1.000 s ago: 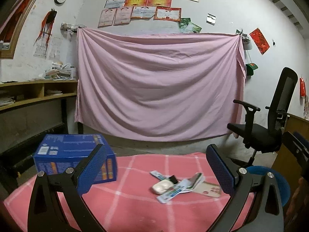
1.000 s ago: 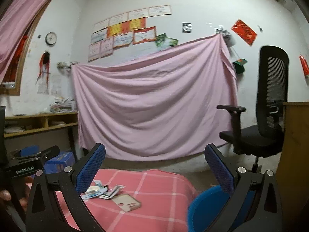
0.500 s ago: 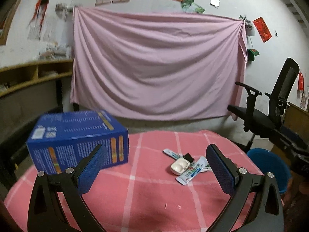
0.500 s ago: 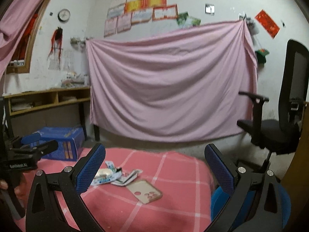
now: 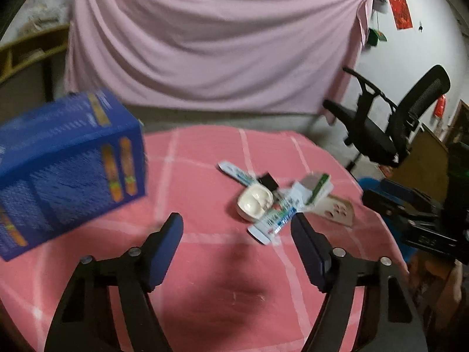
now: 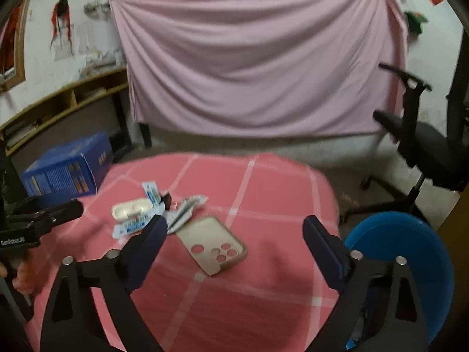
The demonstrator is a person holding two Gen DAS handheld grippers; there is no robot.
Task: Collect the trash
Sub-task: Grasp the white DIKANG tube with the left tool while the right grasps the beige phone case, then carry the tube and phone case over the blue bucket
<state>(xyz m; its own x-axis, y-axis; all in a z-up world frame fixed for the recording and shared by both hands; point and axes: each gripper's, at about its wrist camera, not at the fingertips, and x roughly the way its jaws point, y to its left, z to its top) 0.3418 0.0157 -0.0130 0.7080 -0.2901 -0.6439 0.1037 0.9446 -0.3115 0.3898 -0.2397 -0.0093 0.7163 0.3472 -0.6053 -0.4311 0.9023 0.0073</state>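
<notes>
Both my claws empty, jaws closing, above pink surface (image 5: pixel 205 264). Left claw (image 5: pixel 236 234) nearest toothpaste tube (image 5: pixel 271 223) in trash pile: light, squashy; pinch mid-body. Right claw (image 6: pixel 231 234) over phone case (image 6: pixel 214 243): flexible, take edge.

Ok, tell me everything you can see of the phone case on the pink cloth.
The phone case is a thin, beige-tan shell that looks like soft plastic, with rounded corners and a raised rim. It lies flat and empty on the pink checked cloth, open side up, set at a slant. A cluster of round camera holes near one end shows the pink beneath. Its far end sits close against the pile of wrappers; whether they touch is unclear. No gripper touches it.
</notes>
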